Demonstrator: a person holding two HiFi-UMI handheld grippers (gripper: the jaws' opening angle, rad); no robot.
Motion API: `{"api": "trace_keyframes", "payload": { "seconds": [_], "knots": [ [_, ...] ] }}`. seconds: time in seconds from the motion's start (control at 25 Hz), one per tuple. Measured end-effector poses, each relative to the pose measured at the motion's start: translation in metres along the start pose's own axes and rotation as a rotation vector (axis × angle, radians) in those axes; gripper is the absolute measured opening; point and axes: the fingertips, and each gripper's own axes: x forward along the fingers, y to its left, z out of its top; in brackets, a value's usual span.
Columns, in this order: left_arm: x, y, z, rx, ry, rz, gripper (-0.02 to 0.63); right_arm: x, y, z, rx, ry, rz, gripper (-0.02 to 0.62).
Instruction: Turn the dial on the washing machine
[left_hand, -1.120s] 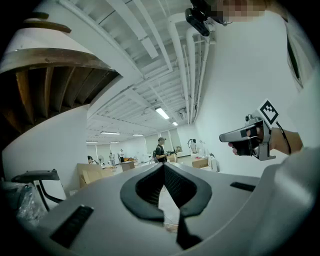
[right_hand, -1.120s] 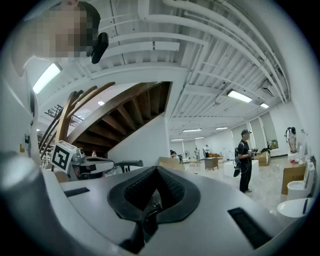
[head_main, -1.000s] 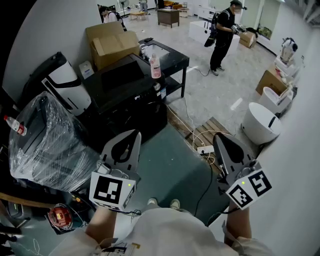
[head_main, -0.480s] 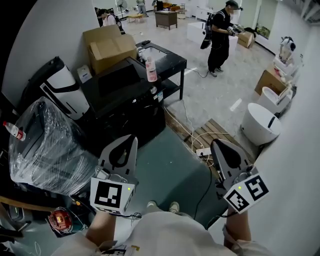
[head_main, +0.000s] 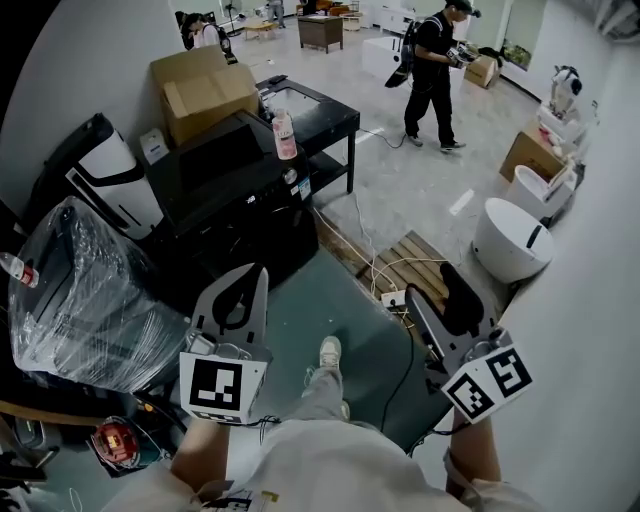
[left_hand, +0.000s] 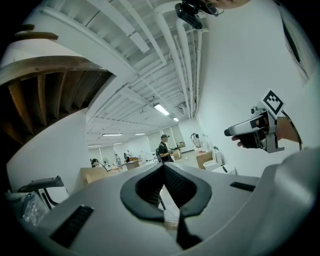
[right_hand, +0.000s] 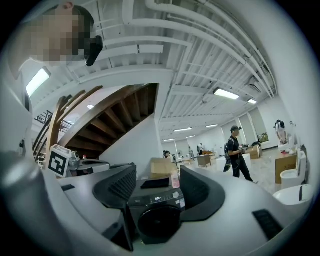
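Well ahead of left gripper (head_main: 255, 275), washing machine (head_main: 240, 200)

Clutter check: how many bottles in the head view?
2: pink bottle by the washing machine's top; red-capped bottle at the left edge beside the plastic-wrapped bundle. Others may be hidden.

Left gripper (left_hand: 164, 169): fingers (left_hand: 182, 186) pressed together, nothing between them. Right gripper (left_hand: 240, 131) at 3 o'clock, hand-held. Distant person (left_hand: 163, 148) standing, 12 o'clock.

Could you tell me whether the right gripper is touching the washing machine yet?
Apart. In the head view, bare floor lies between the right gripper and the washing machine; its jaws are opening with nothing held between them.
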Motion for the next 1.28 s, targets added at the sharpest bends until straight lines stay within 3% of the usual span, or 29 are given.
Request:
{"api": "trace_keyframes", "payload": {
  "seconds": [0.12,0.52,0.84,1.0,1.16,1.28],
  "knots": [
    [0.013,-0.001,-0.002,0.001,0.000,-0.008,0.018,0.003,-0.016,0.002,-0.011,-0.006,-0.041,0.301],
    [0.073,0.020,-0.022,0.001,0.029,-0.027,0.018,0.045,-0.059,-0.009,0.017,0.029,-0.072,0.302],
    [0.152,0.052,-0.050,0.019,0.063,-0.022,0.018,0.131,-0.103,-0.018,0.011,0.069,-0.075,0.305],
    [0.194,0.086,-0.064,0.097,0.091,-0.018,0.018,0.183,-0.123,-0.018,0.010,0.102,-0.061,0.307],
    [0.231,0.119,-0.067,0.011,0.093,0.041,0.018,0.235,-0.140,-0.014,0.002,0.127,-0.030,0.307],
    [0.255,0.142,-0.075,0.021,0.104,0.055,0.018,0.273,-0.151,-0.012,-0.006,0.143,-0.004,0.307]
  ]
}}
